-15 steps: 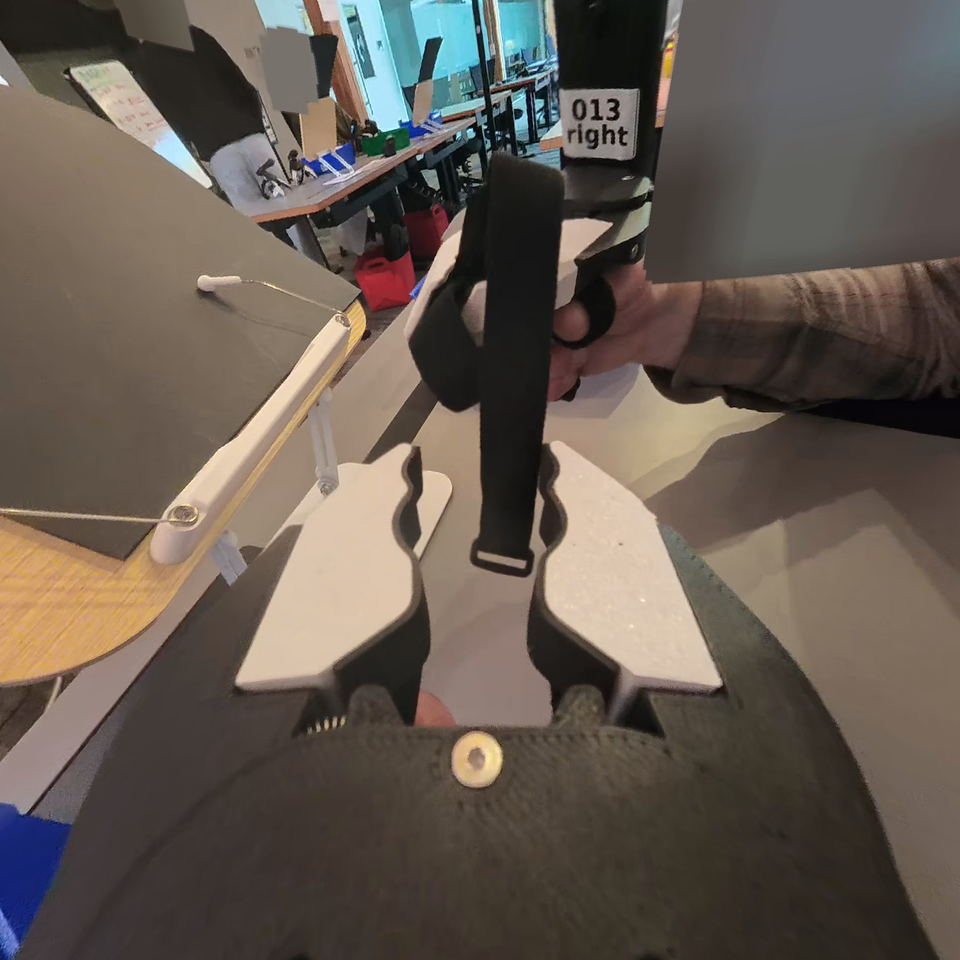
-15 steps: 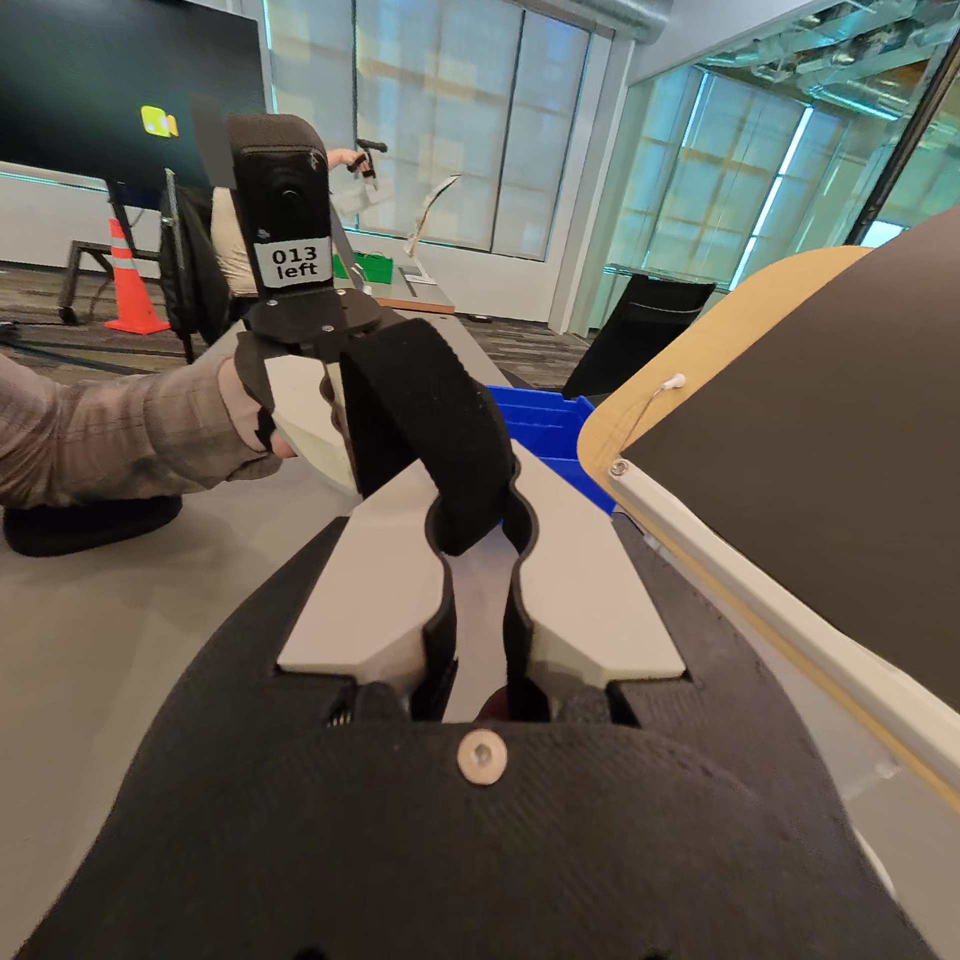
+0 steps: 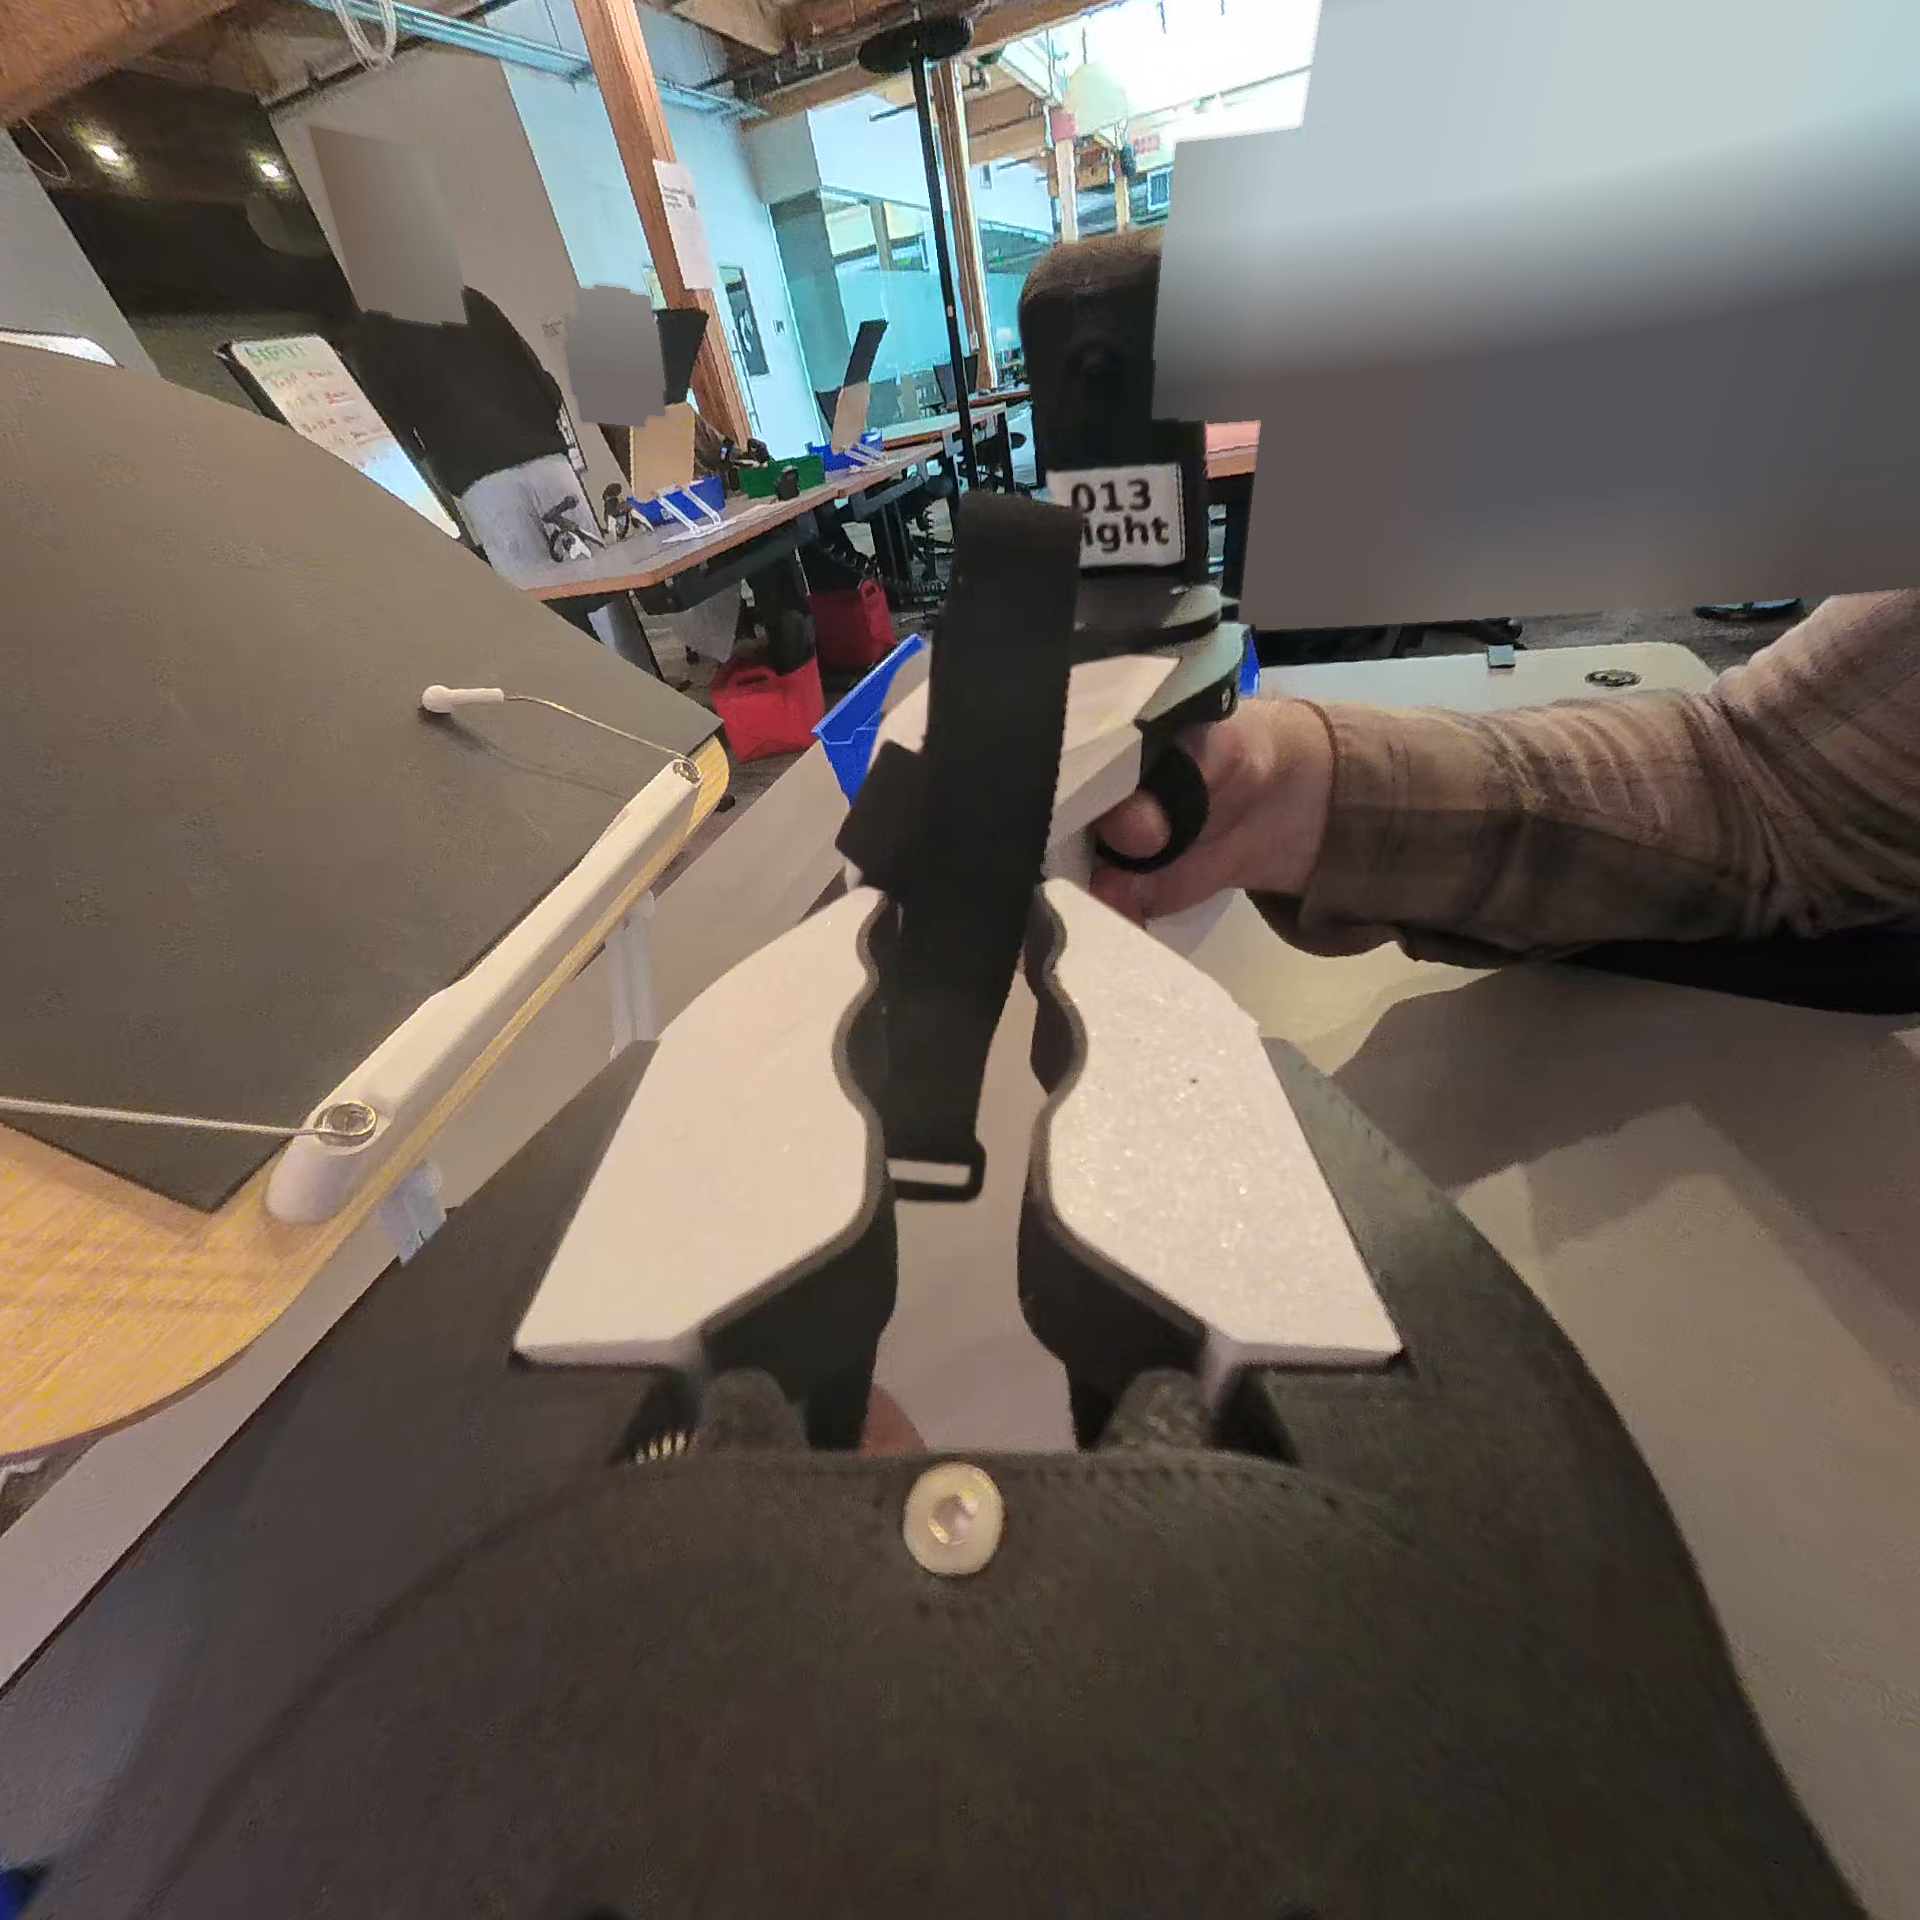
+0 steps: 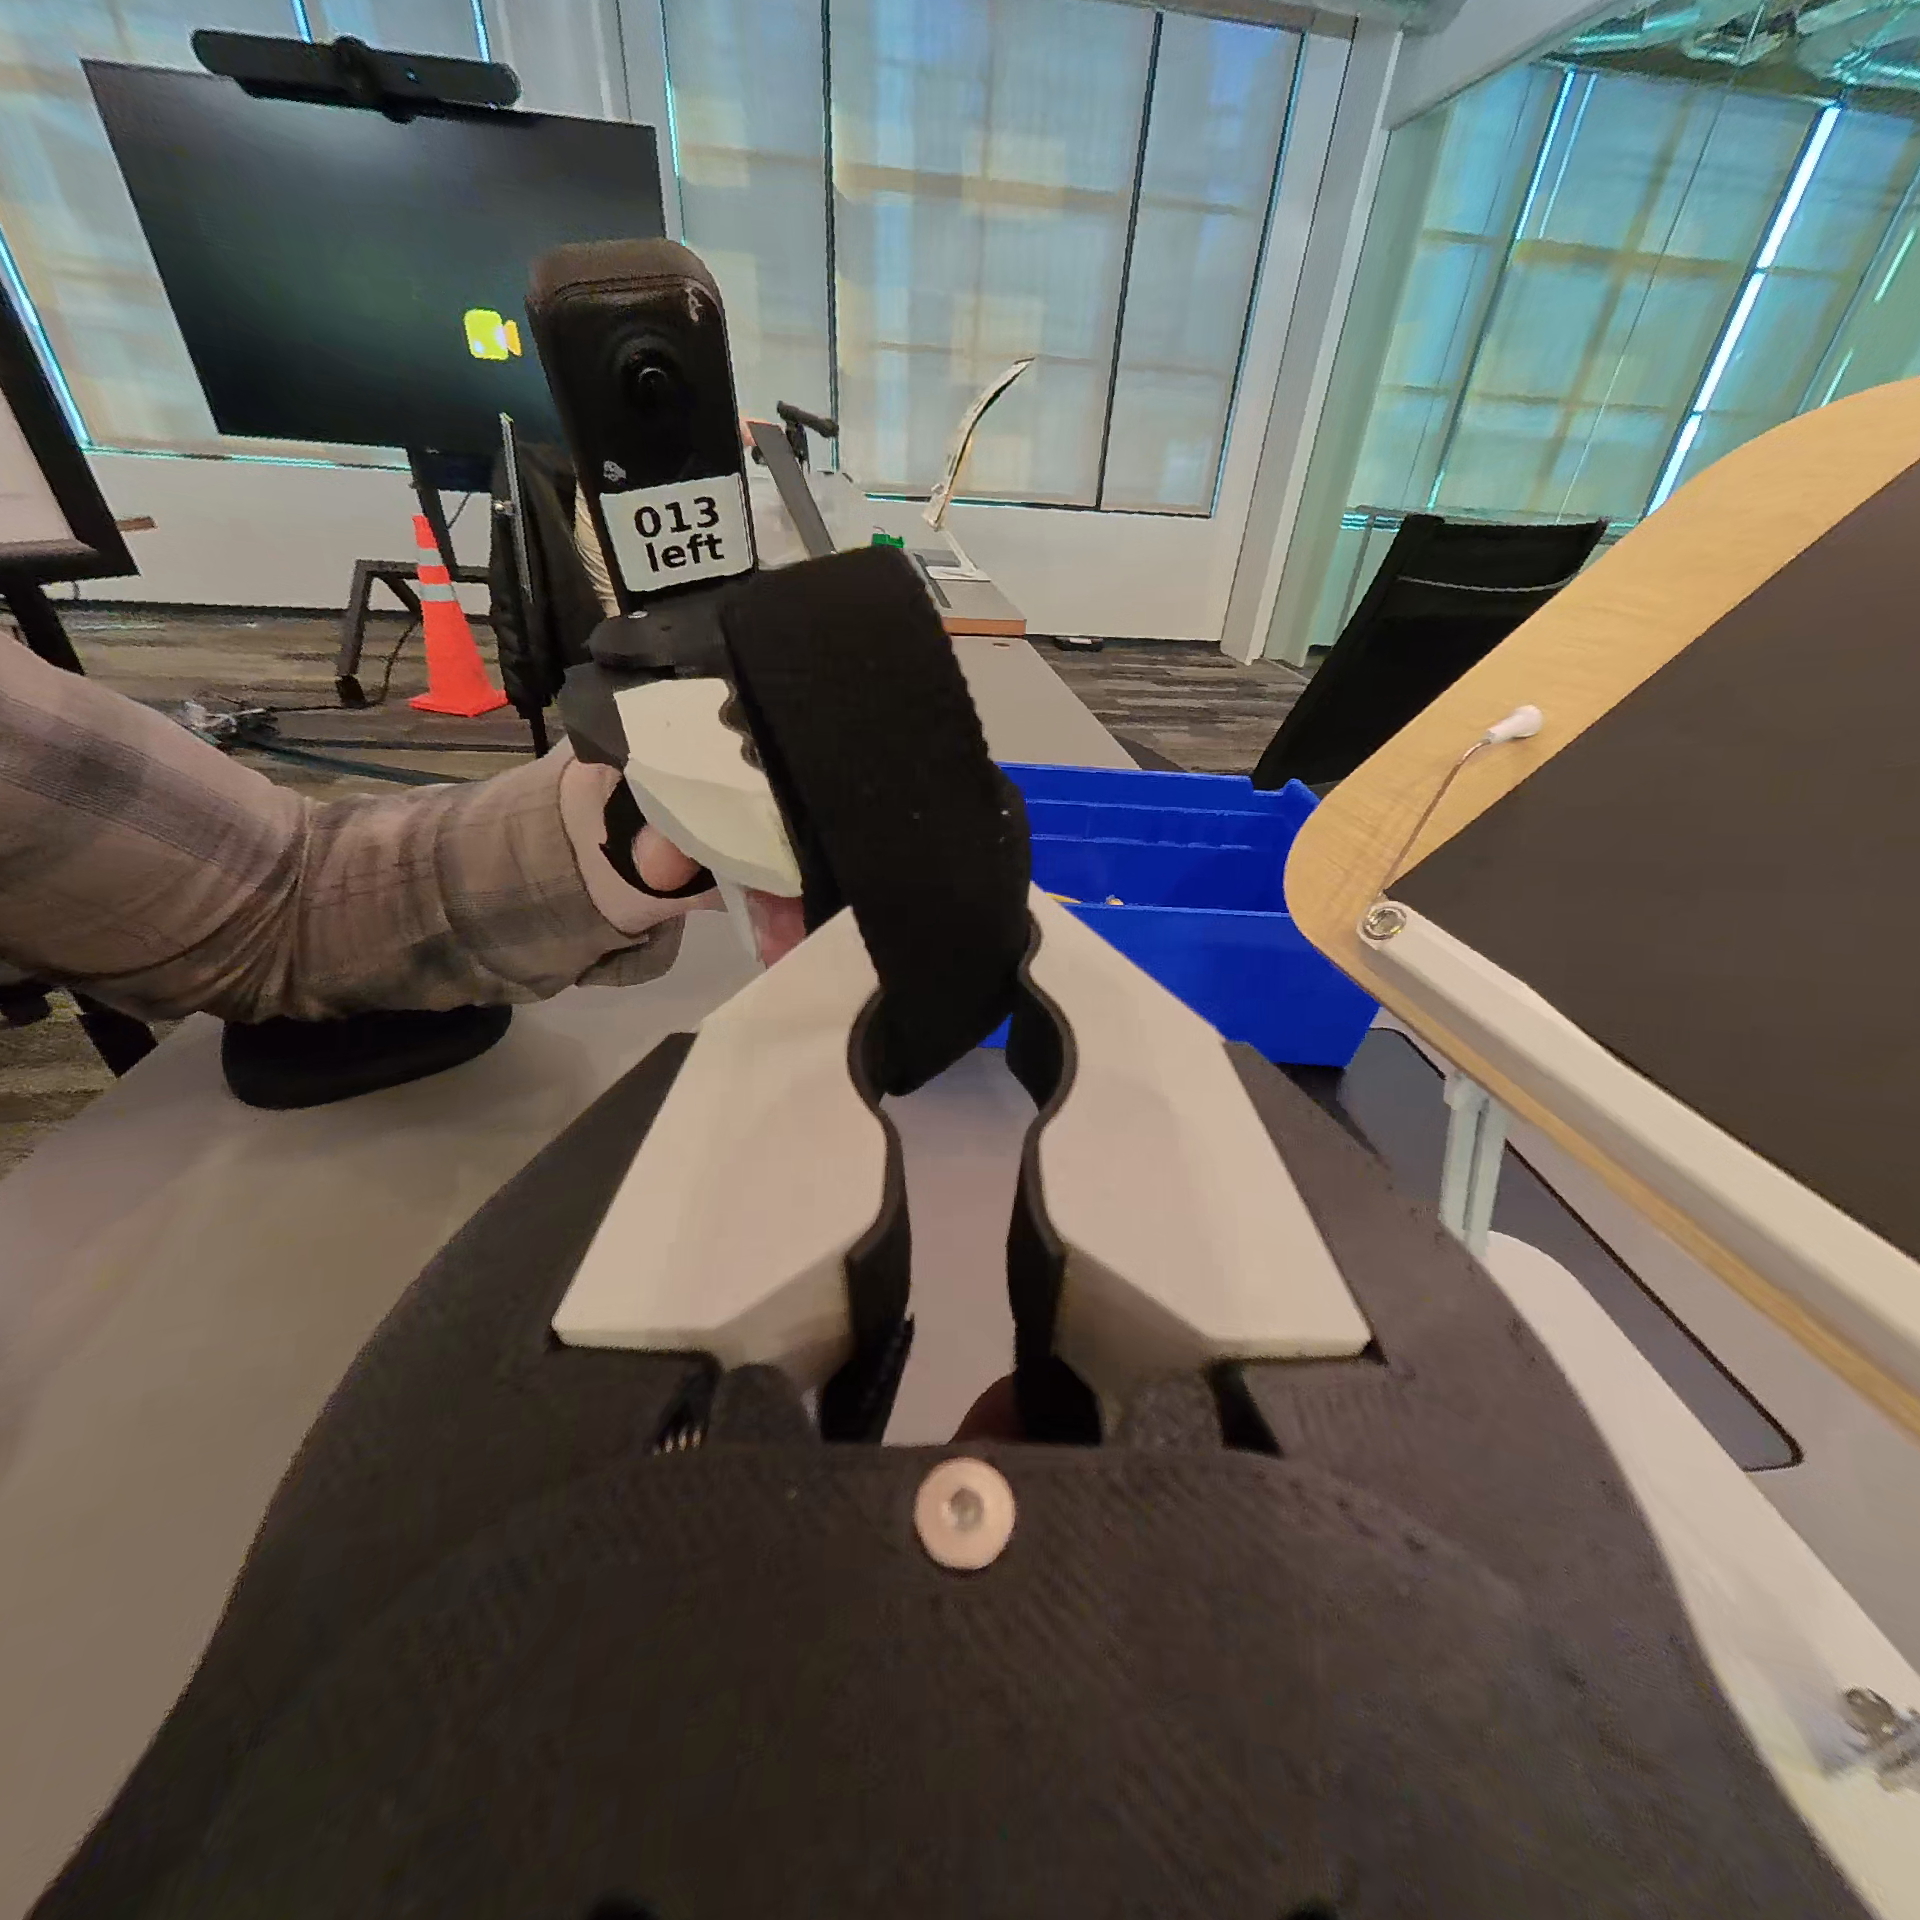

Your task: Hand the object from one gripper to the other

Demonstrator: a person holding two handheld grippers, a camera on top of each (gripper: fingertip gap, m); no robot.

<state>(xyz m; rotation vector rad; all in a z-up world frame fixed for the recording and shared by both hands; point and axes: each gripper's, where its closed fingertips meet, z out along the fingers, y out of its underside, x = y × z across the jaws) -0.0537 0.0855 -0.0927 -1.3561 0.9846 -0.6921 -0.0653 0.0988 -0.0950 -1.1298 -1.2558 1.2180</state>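
Note:
The object is a black strap [image 3: 987,831] with a buckle loop [image 3: 935,1174] at its hanging end. In the left wrist view it hangs down between my left gripper's [image 3: 961,920] white fingers, whose tips press on it from both sides. The right gripper's finger [image 3: 1101,748] shows behind it, held by a hand in a plaid sleeve. In the right wrist view my right gripper [image 4: 951,997] is shut on the other end of the strap [image 4: 883,810], which arches up and over toward the left gripper's white finger [image 4: 707,810]. Both grippers are above the grey table [image 3: 1662,1247].
A tilted board with a black face and wood edge [image 3: 260,779] stands close on the left gripper's left and shows in the right wrist view [image 4: 1714,831]. A blue bin [image 4: 1174,914] sits behind the grippers. Desks, people and an orange cone [image 4: 447,644] are far off. Only a small space, under 4 cm, lies between the two pairs of fingers.
My left gripper's fingers have closed in on the strap. Both grippers have risen and tilted up, so more of the room shows. The right gripper keeps its hold.

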